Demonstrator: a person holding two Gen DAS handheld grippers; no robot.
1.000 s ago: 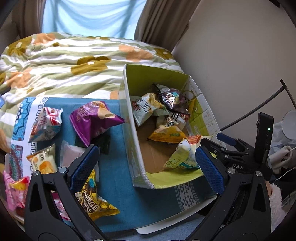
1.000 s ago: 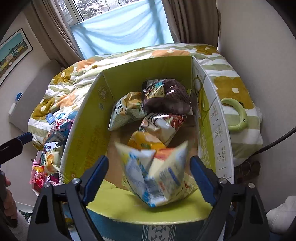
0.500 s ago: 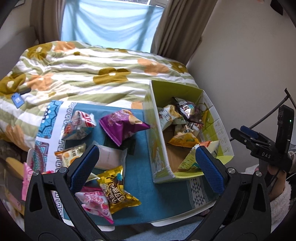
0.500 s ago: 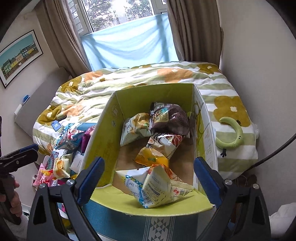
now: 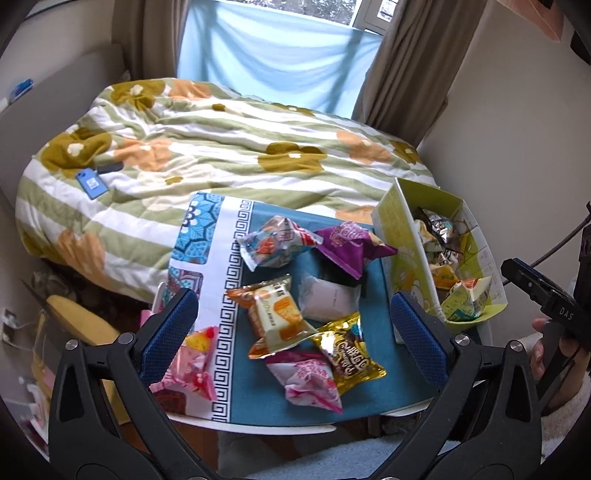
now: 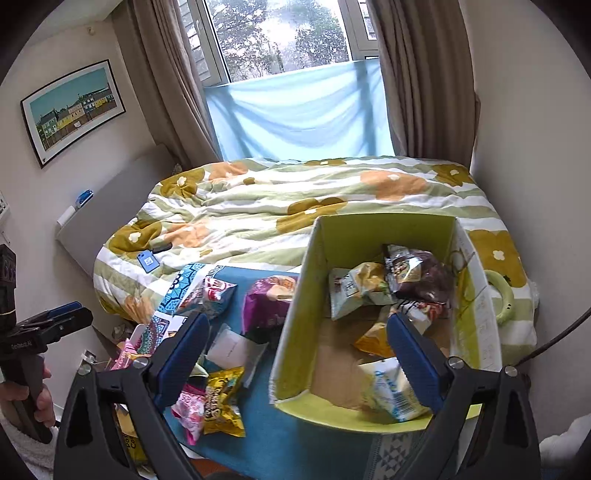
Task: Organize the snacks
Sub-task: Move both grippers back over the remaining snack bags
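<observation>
The left gripper (image 5: 293, 321) is hovering with its blue-padded jaws spread wide and nothing between them, above a scatter of snack packets lying on a blue patterned cloth (image 5: 373, 398) that is covering a small white table (image 5: 295, 430). Directly beneath it an orange-and-white biscuit packet (image 5: 275, 317) is lying on the cloth, with a plain white pouch (image 5: 328, 301) just beside it, a shiny gold wrapper (image 5: 349, 352) overlapping a pink-and-white packet (image 5: 308, 382), and a second pink packet (image 5: 195, 363) sitting near the cloth's white border. Farther back a purple crisp bag (image 5: 349, 245) is touching a pale packet with red and blue print (image 5: 275, 245). The right gripper (image 6: 297, 362) is likewise hanging released and empty, its jaws straddling the near left wall of a yellow-green open cardboard box (image 6: 384, 230) standing at the cloth's right end. Inside the box several bags are resting: a dark brown foil bag (image 6: 419, 275) against the far wall, a pale green bag (image 6: 356, 290) beside it, an orange bag (image 6: 375, 341) in the middle, and a white-and-blue packet (image 6: 391, 391) nearest the camera. Behind the table a bed with a green-striped flowered quilt (image 6: 277, 199) is filling the room up to the curtained window (image 6: 284, 35).
</observation>
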